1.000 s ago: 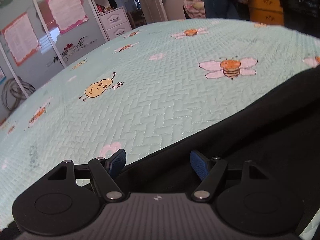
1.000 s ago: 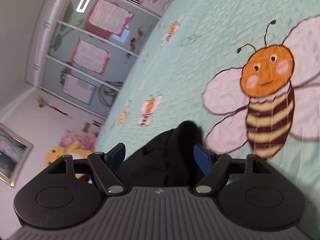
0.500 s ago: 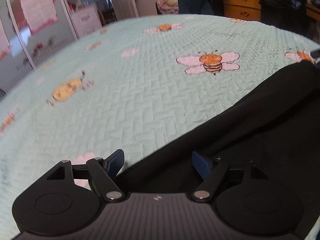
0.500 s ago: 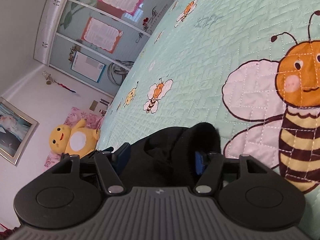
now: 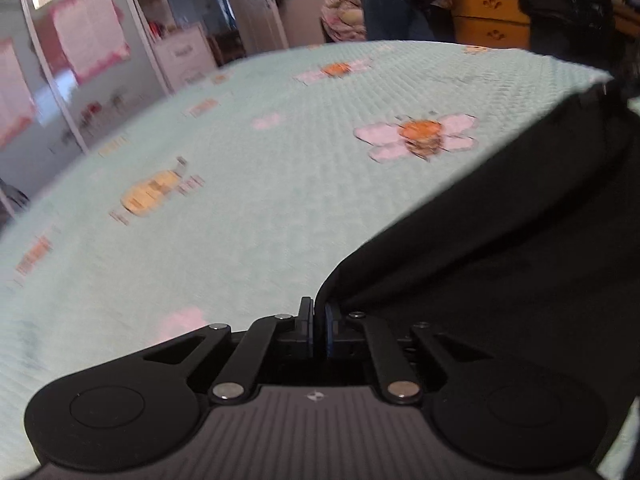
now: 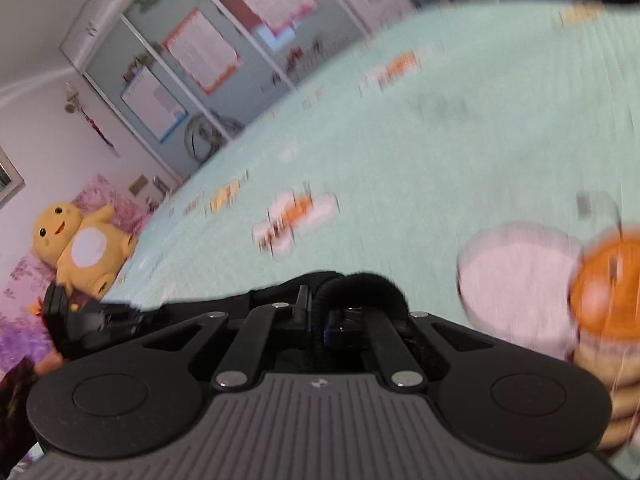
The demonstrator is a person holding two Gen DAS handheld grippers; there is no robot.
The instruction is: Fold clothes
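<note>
A mint-green quilted bedspread with bee prints (image 5: 248,216) carries the soft, limp black garment (image 5: 520,248), which sags between holds. The left gripper (image 5: 319,322) pinches its edge; the right gripper (image 6: 316,322) clamps a rolled hem.

This is a bedroom in someone's home. A wide bed fills the middle, covered by a mint-green quilted bedspread (image 5: 248,216) printed with cartoon bees (image 5: 420,138). Along one wall stands a wardrobe with sliding doors (image 6: 192,52), pink-framed posters stuck on its panels. A yellow plush toy (image 6: 82,252) sits by pink floral bedding at the head of the bed. Beyond the foot there is a white drawer unit (image 5: 182,60), a yellow wooden dresser (image 5: 486,16), a rolled-up quilt (image 5: 344,20), and a person in jeans (image 5: 384,4) leaning over the dresser.
</note>
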